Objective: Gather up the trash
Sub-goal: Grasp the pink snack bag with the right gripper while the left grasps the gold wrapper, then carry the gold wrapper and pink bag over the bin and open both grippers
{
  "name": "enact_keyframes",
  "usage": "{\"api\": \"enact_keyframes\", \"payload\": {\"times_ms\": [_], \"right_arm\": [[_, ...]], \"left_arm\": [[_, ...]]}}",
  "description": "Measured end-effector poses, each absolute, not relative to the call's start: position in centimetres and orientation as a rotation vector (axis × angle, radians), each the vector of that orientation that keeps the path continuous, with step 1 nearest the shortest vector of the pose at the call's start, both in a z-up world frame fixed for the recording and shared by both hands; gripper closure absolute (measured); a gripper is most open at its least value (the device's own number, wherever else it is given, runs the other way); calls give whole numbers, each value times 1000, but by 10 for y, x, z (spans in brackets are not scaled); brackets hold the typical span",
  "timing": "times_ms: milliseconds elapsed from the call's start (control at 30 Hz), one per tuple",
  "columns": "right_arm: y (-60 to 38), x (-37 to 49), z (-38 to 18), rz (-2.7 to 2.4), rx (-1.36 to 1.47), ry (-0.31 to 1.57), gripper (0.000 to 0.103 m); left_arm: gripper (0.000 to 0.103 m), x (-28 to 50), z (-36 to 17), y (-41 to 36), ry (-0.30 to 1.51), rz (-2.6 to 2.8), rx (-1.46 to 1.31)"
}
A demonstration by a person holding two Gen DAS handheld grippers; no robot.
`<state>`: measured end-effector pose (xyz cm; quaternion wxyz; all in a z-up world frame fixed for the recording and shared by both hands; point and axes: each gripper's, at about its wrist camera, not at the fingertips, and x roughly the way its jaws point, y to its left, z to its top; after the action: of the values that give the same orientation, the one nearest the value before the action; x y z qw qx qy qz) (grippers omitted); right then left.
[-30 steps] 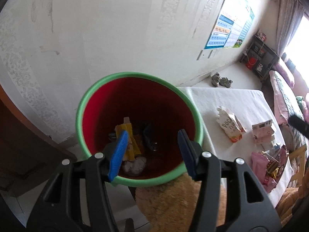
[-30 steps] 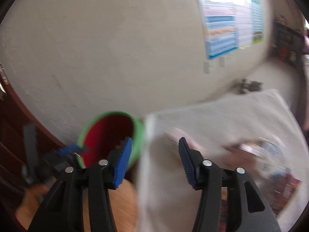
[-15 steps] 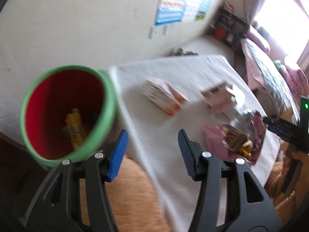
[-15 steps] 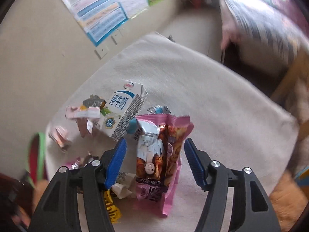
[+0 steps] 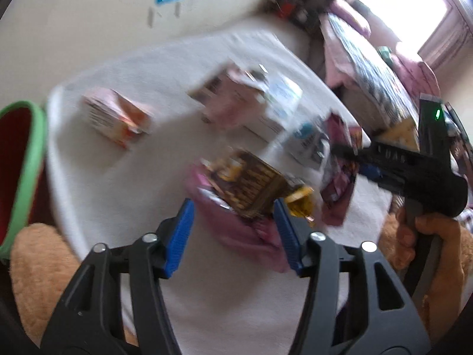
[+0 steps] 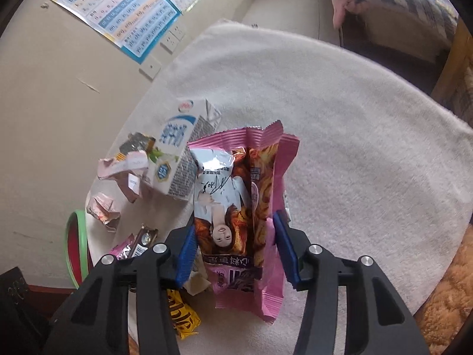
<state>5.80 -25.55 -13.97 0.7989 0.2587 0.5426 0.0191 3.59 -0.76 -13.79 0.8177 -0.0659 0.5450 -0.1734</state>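
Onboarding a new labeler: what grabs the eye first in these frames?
The pink snack bag, printed with a woman's face, lies on the white tablecloth between the open fingers of the right hand-held gripper. Left of it stands a blue-and-white milk carton, and the green-rimmed red bin sits off the table's edge.

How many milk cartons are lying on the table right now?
1 for sure: the blue-and-white milk carton lies left of the pink snack bag. Crumpled pink packages beside it might be flattened cartons; I cannot tell.
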Motion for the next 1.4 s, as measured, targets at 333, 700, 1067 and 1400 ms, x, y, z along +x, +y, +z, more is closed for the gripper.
{"api": "enact_keyframes", "payload": {"times_ms": [333, 700, 1067, 1400], "right_arm": [[-263, 61, -143, 43, 633, 1168, 56], [-261, 62, -141, 41, 616, 1160, 55], [-255, 63, -142, 29, 560, 1169, 54], [-255, 61, -127, 16, 532, 1100, 55]], "left_arm": [[48, 31, -142, -57, 1184, -496, -130], [92, 27, -161, -53, 1241, -503, -137], [92, 26, -137, -5, 1164, -459, -157], [92, 24, -121, 14, 1101, -438, -252]]}}
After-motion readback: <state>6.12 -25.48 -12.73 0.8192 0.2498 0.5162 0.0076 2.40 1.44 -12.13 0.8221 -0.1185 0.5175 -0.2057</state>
